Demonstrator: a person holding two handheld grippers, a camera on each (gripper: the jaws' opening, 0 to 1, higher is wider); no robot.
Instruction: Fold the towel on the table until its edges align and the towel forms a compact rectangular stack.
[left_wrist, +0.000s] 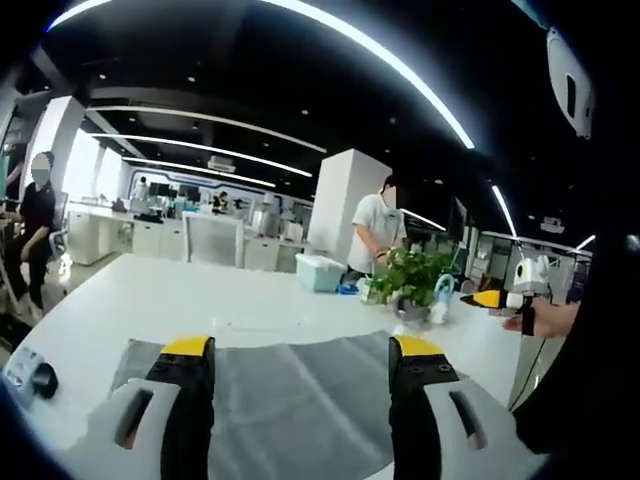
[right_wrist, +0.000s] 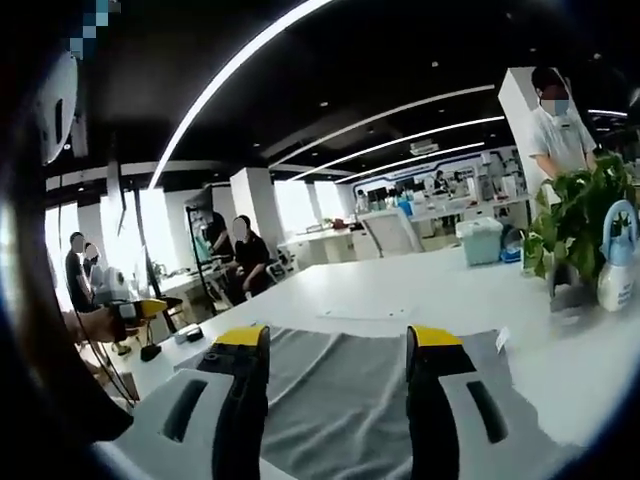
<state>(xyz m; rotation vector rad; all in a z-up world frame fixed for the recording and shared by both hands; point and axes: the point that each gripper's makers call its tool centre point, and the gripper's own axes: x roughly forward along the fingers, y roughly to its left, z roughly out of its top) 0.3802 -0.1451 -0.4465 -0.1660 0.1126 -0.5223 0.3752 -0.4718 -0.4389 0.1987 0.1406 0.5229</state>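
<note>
1. Plainly, the towel (left_wrist: 300, 400) lay spread flat on the white table (left_wrist: 150, 290), grey, just beyond both pairs of jaws; in the right gripper view the towel (right_wrist: 340, 400) reached past both jaws, with a small white tag at its far right edge. No fold seemed made yet, so the whole task appeared to lie ahead.

2. The left gripper (left_wrist: 301, 348) hung with jaws parted, holding nothing, above the near part of the cloth. The right gripper (right_wrist: 338, 335) was likewise released and empty. Whether either touched the fabric could not be told.

3. Risk one: a pinch taken mid-cloth rather than at a corner would likely bunch the towel, and the edges would not meet.

4. Risk two: if the two grippers lifted unevenly, the fold would probably skew and the stack would come out crooked.

5. Risk three: a shallow grip might let the thin fabric slip free halfway over.

6. Further out, a plant (left_wrist: 415, 275) and a spray bottle (right_wrist: 615, 260) stood near the towel's far side; a wide sweep could knock them.

7. A small dark device (left_wrist: 35, 378) sat near the table's left edge, and dragged cloth might catch it. People stood well apart in the office behind.
</note>
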